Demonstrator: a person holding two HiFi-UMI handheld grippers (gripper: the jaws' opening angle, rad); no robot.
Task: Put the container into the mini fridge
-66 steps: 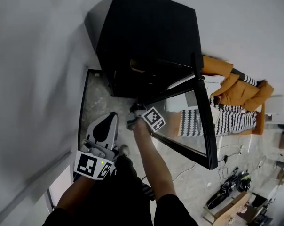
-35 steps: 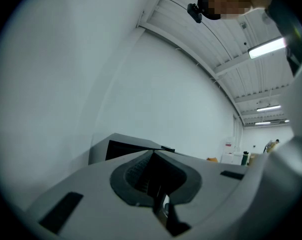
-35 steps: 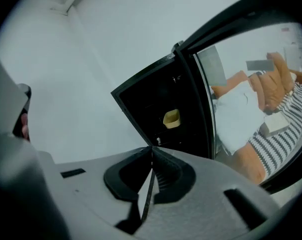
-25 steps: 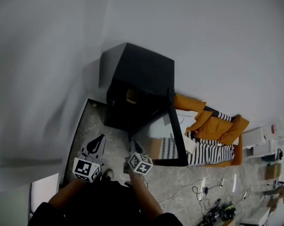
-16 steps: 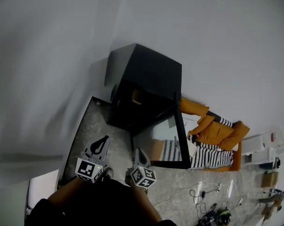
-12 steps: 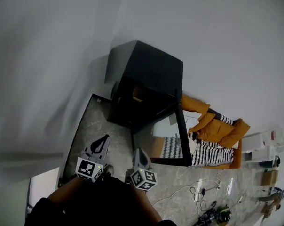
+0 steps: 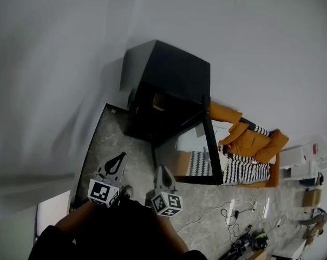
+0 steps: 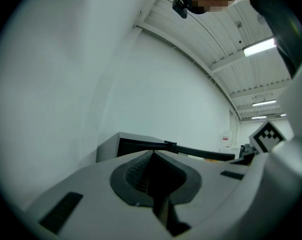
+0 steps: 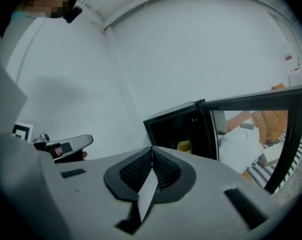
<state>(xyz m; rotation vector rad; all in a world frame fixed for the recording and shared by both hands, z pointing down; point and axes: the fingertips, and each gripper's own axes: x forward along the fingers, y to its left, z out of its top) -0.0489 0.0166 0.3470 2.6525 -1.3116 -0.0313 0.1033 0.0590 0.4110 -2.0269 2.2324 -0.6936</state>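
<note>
The black mini fridge (image 7: 171, 80) stands on the floor against the white wall, and its glass door (image 7: 209, 145) is swung open to the right. A yellowish container (image 7: 159, 103) sits inside on the upper shelf, also showing as the container (image 9: 184, 146) in the right gripper view. My left gripper (image 7: 116, 161) and right gripper (image 7: 162, 172) are both held close to my body, well short of the fridge. Each has its jaws shut with nothing between them. In their own views the left gripper (image 8: 153, 155) and right gripper (image 9: 152, 150) point toward the fridge.
An orange jacket (image 7: 250, 137) and a black-and-white striped cloth (image 7: 244, 171) lie on the floor right of the open door. Cables (image 7: 234, 213) run over the stone floor at lower right. White boxes (image 7: 301, 161) stand at the far right.
The right gripper, earlier up at the fridge opening beside the door, has drawn back next to the left one. The fridge now looks smaller and farther off; the container stays inside.
</note>
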